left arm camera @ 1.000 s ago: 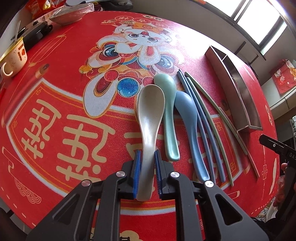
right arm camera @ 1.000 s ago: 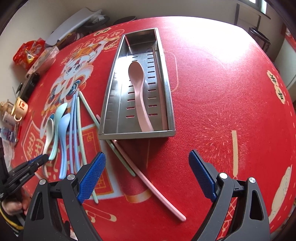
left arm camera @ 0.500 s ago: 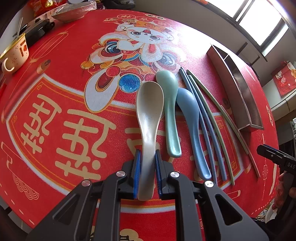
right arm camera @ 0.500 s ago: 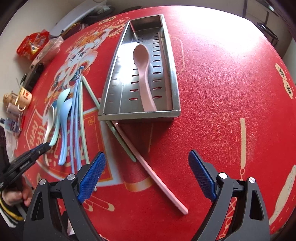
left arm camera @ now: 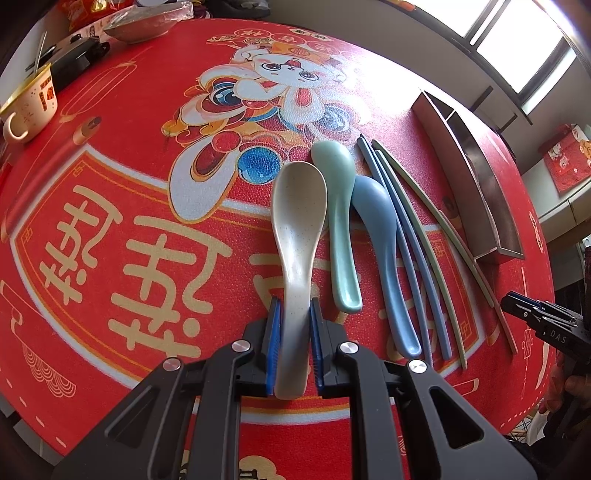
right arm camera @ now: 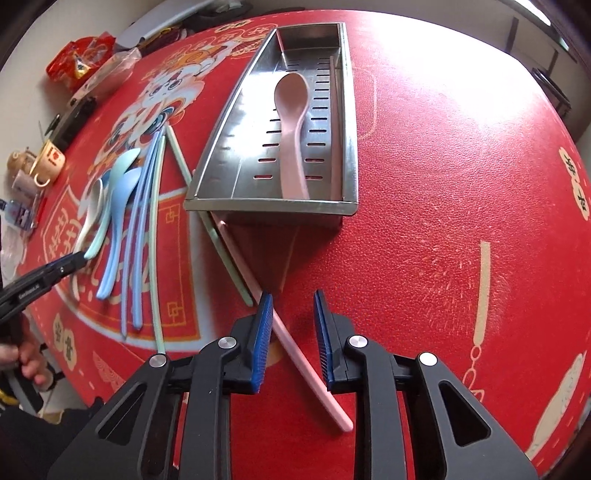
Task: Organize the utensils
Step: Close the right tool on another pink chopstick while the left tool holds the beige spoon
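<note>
While the left tongs (left arm camera: pixel 294 325) clamp the handle of the cream spoon (left arm camera: pixel 297 229), its speckled bowl points away over the red table (left arm camera: pixel 129 147), just beside a mint spoon (left arm camera: pixel 338 206) and a blue spoon (left arm camera: pixel 380 236) lying parallel to it. Right of those lie blue chopsticks (left arm camera: pixel 406 240) and a green chopstick (left arm camera: pixel 424 236). The left wrist view shows the steel tray (left arm camera: pixel 476 177) only edge-on, its inside hidden; the right wrist view looks down into it, where a pink spoon (right arm camera: pixel 293 129) lies lengthwise on the slotted floor of the tray (right arm camera: pixel 218 144) and a thin pink stick rests along its right wall. That same view shows the right tongs (right arm camera: pixel 291 306) narrowly parted, their blue pads either side of a pink chopstick (right arm camera: pixel 295 350) on the cloth; whether the pads touch it cannot be told. A second green chopstick (right arm camera: pixel 229 258) lies beside it, both running toward the tray's near end. The table carries a cartoon rabbit print (left arm camera: pixel 266 92) and gold characters; a mug (left arm camera: pixel 27 107) and a bowl (left arm camera: pixel 142 27) sit at its far edge, with a bright window (left arm camera: pixel 517 40) beyond.
</note>
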Demonstrator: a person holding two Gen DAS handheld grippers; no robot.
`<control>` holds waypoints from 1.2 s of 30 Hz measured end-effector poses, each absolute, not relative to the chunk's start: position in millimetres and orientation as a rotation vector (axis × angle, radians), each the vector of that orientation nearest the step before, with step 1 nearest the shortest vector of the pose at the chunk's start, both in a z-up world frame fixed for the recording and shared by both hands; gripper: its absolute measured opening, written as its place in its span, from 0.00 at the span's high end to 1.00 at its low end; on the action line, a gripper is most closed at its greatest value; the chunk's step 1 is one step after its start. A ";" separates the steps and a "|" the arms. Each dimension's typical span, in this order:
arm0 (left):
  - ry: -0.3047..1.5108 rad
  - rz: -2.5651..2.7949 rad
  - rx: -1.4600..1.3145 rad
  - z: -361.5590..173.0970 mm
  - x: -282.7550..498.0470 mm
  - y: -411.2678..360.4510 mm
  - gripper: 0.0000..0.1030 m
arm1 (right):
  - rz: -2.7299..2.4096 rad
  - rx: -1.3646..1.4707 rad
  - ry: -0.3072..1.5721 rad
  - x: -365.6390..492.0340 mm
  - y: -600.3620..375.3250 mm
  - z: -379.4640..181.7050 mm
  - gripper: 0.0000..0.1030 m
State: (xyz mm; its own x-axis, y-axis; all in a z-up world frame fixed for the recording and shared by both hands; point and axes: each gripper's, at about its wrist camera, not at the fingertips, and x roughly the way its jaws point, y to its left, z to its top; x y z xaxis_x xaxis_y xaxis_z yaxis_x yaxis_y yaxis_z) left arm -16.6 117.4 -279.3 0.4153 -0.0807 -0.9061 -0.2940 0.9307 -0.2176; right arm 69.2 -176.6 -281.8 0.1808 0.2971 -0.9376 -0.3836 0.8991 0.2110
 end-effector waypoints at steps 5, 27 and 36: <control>1.142 0.139 -0.366 -279.4 -16.1 116.5 0.86 | 0.490 -0.163 1.280 64.4 -169.5 -278.9 0.78; 1.118 0.166 -0.385 -279.0 -20.0 115.5 0.86 | 0.582 -0.326 1.318 55.1 -147.2 -282.5 0.76; 1.121 0.179 -0.382 -278.9 -20.3 115.2 0.86 | 0.592 -0.306 1.294 53.2 -150.2 -283.1 0.79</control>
